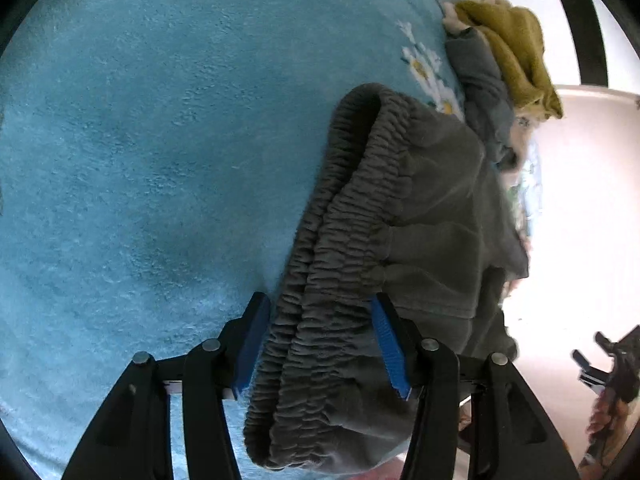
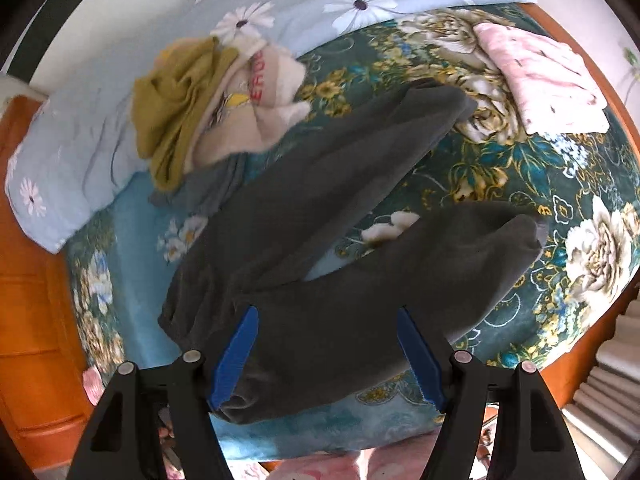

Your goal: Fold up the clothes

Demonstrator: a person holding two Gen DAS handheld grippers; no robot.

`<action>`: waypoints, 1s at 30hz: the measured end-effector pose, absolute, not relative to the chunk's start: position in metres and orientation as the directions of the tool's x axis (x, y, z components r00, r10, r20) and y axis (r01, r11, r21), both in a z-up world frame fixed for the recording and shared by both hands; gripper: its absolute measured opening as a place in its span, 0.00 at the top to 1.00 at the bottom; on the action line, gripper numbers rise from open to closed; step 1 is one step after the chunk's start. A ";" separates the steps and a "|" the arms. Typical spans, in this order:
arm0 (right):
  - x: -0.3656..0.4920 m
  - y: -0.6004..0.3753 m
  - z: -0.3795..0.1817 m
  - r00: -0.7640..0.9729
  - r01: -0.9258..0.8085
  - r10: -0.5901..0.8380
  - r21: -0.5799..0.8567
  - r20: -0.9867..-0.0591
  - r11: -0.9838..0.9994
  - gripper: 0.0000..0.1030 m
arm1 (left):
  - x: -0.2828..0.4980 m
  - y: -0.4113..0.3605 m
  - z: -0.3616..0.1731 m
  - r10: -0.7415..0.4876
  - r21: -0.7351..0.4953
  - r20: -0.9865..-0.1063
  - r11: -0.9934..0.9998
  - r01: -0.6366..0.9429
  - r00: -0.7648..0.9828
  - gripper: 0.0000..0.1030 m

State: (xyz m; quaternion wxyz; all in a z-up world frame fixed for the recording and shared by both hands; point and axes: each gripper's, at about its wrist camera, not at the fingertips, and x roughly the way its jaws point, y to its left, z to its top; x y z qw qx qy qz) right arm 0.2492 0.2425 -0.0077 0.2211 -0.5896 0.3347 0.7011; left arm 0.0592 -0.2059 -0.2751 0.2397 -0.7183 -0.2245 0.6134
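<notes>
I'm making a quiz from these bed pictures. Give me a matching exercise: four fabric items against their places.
Items:
1. dark grey elastic-waist trousers
2. mustard yellow knitted garment
3. folded pale pink cloth
4. light blue daisy-print pillow

Places:
A. lying alone at the far right of the bed
B. spread out, legs pointing away
C. at the left end of the bed
D. atop the clothes heap

Pairs: 1-B, 2-D, 3-A, 4-C
</notes>
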 end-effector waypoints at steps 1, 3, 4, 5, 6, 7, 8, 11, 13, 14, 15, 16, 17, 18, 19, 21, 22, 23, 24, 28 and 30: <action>0.247 0.242 -0.009 -0.201 -0.705 -0.086 0.205 -0.976 -0.679 0.27 | 0.058 -0.206 -0.276 0.625 -0.628 -0.767 -0.778 0.036 0.146 0.48; 0.243 0.240 -0.012 -0.190 -0.705 -0.090 0.200 -0.978 -0.681 0.27 | 0.055 -0.205 -0.278 0.643 -0.644 -0.752 -0.764 0.046 0.146 0.53; 0.240 0.239 -0.013 -0.185 -0.702 -0.092 0.197 -0.978 -0.685 0.27 | 0.053 -0.206 -0.279 0.652 -0.653 -0.744 -0.756 0.048 0.148 0.56; 0.237 0.238 -0.014 -0.180 -0.697 -0.094 0.194 -0.979 -0.691 0.27 | 0.051 -0.206 -0.279 0.663 -0.663 -0.734 -0.746 0.052 0.149 0.62; 0.235 0.236 -0.015 -0.174 -0.691 -0.096 0.192 -0.980 -0.697 0.27 | 0.050 -0.208 -0.280 0.680 -0.680 -0.718 -0.731 0.060 0.150 0.67; 0.232 0.235 -0.016 -0.169 -0.685 -0.098 0.188 -0.981 -0.704 0.27 | 0.049 -0.210 -0.280 0.699 -0.698 -0.699 -0.713 0.068 0.149 0.70; 0.228 0.233 -0.016 -0.163 -0.677 -0.099 0.184 -0.982 -0.713 0.27 | 0.047 -0.212 -0.280 0.717 -0.715 -0.681 -0.695 0.075 0.149 0.70; 0.221 0.230 -0.020 -0.149 -0.662 -0.103 0.176 -0.984 -0.728 0.27 | 0.044 -0.212 -0.287 0.733 -0.730 -0.660 -0.677 0.091 0.163 0.70; 0.216 0.227 -0.023 -0.138 -0.656 -0.105 0.170 -0.985 -0.735 0.27 | 0.042 -0.209 -0.294 0.719 -0.715 -0.671 -0.692 0.095 0.181 0.70; 0.215 0.226 -0.023 -0.134 -0.652 -0.106 0.168 -0.985 -0.739 0.27 | 0.040 -0.207 -0.297 0.722 -0.718 -0.667 -0.689 0.102 0.183 0.68; 0.213 0.224 -0.024 -0.129 -0.647 -0.107 0.166 -0.986 -0.745 0.27 | 0.038 -0.206 -0.299 0.726 -0.721 -0.662 -0.685 0.108 0.185 0.68; 0.211 0.223 -0.025 -0.125 -0.641 -0.108 0.164 -0.986 -0.750 0.27 | 0.037 -0.206 -0.300 0.735 -0.729 -0.652 -0.675 0.112 0.186 0.67; 0.209 0.221 -0.026 -0.121 -0.636 -0.110 0.162 -0.987 -0.755 0.27 | 0.035 -0.206 -0.303 0.750 -0.742 -0.636 -0.659 0.121 0.185 0.65; 0.208 0.220 -0.027 -0.117 -0.630 -0.110 0.159 -0.987 -0.760 0.27 | 0.034 -0.206 -0.305 0.765 -0.755 -0.618 -0.642 0.133 0.183 0.60; 0.206 0.219 -0.028 -0.112 -0.625 -0.109 0.156 -0.988 -0.765 0.27 | 0.032 -0.206 -0.308 0.782 -0.769 -0.597 -0.621 0.150 0.177 0.58; 0.204 0.217 -0.030 -0.104 -0.619 -0.108 0.149 -0.989 -0.771 0.27 | 0.028 -0.202 -0.313 0.810 -0.790 -0.563 -0.586 0.179 0.165 0.57; 0.203 0.217 -0.032 -0.099 -0.618 -0.110 0.147 -0.989 -0.772 0.27 | 0.026 -0.198 -0.313 0.812 -0.796 -0.558 -0.582 0.167 0.169 0.57; 0.201 0.215 -0.034 -0.093 -0.617 -0.110 0.144 -0.990 -0.773 0.27 | 0.023 -0.193 -0.314 0.815 -0.802 -0.553 -0.577 0.156 0.172 0.57; 0.200 0.213 -0.035 -0.089 -0.614 -0.112 0.143 -0.990 -0.776 0.27 | 0.021 -0.189 -0.314 0.818 -0.807 -0.548 -0.572 0.144 0.175 0.57; 0.191 0.204 -0.040 -0.079 -0.594 -0.121 0.144 -0.989 -0.792 0.27 | 0.010 -0.192 -0.316 0.832 -0.823 -0.524 -0.550 0.141 0.184 0.61; 0.187 0.200 -0.043 -0.074 -0.583 -0.126 0.145 -0.989 -0.799 0.27 | 0.014 -0.194 -0.311 0.839 -0.827 -0.517 -0.541 0.152 0.172 0.67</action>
